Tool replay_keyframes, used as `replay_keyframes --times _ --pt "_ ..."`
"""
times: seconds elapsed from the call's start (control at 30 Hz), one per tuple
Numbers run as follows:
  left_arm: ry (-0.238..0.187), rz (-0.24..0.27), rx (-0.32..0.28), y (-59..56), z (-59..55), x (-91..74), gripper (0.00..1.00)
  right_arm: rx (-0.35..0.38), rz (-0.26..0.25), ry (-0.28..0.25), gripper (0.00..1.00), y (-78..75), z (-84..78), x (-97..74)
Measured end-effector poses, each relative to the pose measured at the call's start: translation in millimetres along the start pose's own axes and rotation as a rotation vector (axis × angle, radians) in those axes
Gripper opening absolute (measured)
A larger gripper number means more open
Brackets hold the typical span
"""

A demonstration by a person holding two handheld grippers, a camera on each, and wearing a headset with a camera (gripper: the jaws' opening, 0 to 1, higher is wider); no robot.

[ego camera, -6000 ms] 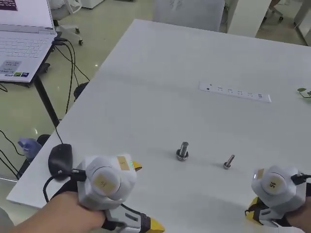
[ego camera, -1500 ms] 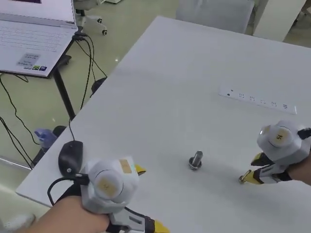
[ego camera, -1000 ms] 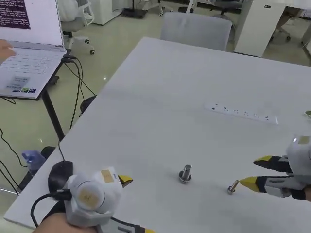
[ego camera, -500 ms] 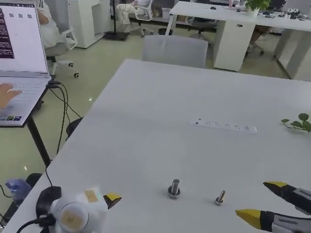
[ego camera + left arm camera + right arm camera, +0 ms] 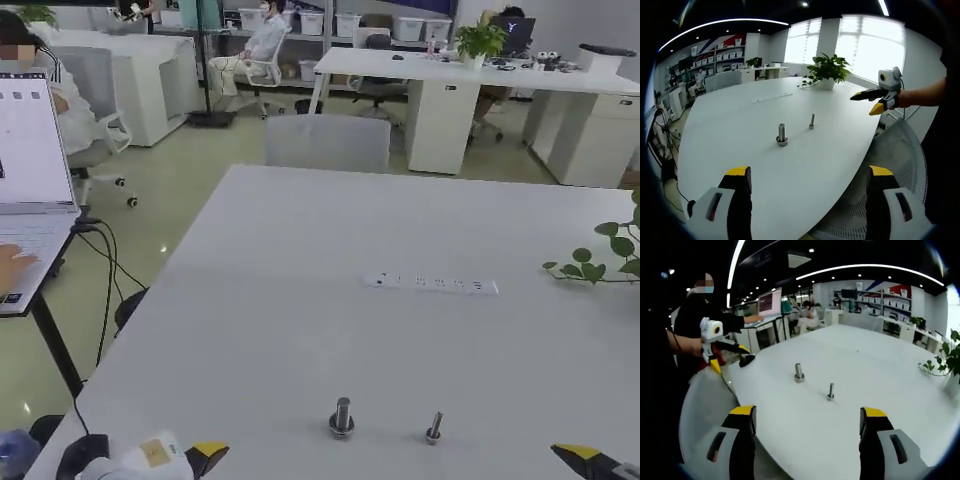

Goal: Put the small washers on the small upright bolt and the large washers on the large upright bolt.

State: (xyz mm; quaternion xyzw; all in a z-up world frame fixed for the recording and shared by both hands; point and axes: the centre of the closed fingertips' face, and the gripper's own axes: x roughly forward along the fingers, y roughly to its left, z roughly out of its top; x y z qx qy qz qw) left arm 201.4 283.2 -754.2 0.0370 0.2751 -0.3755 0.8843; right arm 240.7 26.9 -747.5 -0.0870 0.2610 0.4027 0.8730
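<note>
Open-plan office: white desks [image 5: 450, 65], swivel chairs [image 5: 90, 85], laptop [image 5: 30, 150]

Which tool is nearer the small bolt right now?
Right. The right tool is right of the small bolt; the left tool is left, beyond the large bolt.

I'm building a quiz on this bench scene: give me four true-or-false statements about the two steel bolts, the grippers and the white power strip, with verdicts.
1. The large steel bolt and the small steel bolt both stand upright on the white table. True.
2. The left gripper is shut on the large steel bolt. False: its jaws stand open and empty, short of the bolt.
3. In the head view, the white power strip lies beyond both bolts. True.
4. The right gripper holds the small steel bolt. False: it is open and empty.
</note>
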Motion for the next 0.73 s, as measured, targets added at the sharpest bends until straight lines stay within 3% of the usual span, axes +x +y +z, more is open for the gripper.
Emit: replay_keyframes --times 0.17,0.73 --pt "-0.005 0.007 -0.008 0.2 1.1 -0.2 0.97 0.002 -0.001 0.025 0.86 1.8 -13.7 -6.0" --pt "0.014 0.005 -0.004 -11.3 -1.5 4.4 0.96 0.014 0.023 0.051 0.84 2.7 -21.7 -1.6"
